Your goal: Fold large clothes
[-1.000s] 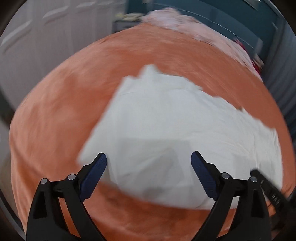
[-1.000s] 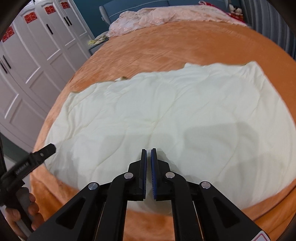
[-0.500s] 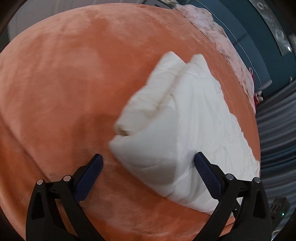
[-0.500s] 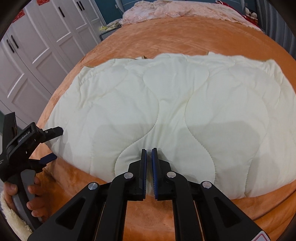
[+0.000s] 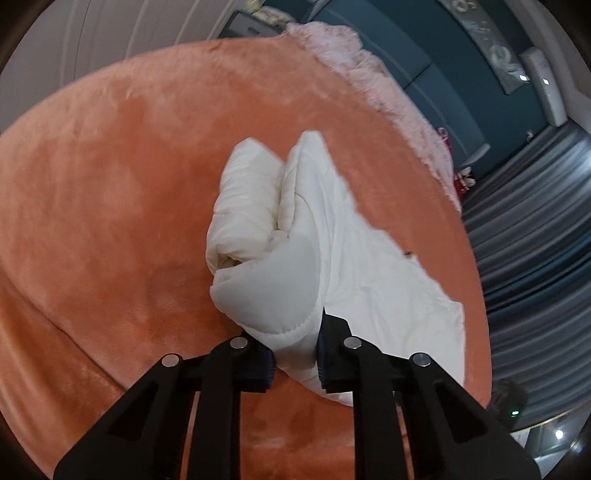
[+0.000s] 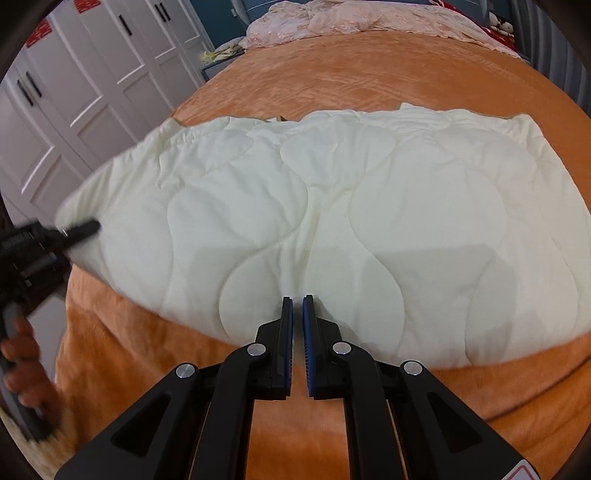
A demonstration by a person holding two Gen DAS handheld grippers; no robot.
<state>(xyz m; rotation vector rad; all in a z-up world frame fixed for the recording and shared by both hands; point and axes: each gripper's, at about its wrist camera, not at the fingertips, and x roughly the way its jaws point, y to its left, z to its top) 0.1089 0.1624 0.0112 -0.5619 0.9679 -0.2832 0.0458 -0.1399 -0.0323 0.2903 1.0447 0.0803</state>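
Observation:
A cream quilted blanket (image 6: 332,229) lies folded and spread across the orange bed cover (image 6: 369,81). My left gripper (image 5: 294,354) is shut on the blanket's left end (image 5: 280,295), where the padded layers bunch up between its jaws. It also shows at the left of the right wrist view (image 6: 79,230), at the blanket's left edge. My right gripper (image 6: 297,321) is shut and holds nothing. Its tips sit just over the blanket's near edge, about the middle.
White wardrobe doors (image 6: 92,85) stand to the left of the bed. A pink crumpled cover (image 6: 351,18) lies at the far end. Grey curtains (image 5: 535,236) hang on the right side. The bed's near edge (image 6: 147,354) drops off below the blanket.
My left gripper has closed on the blanket's left end, where it was open around it before. My right gripper has stayed shut and moved closer to the near edge.

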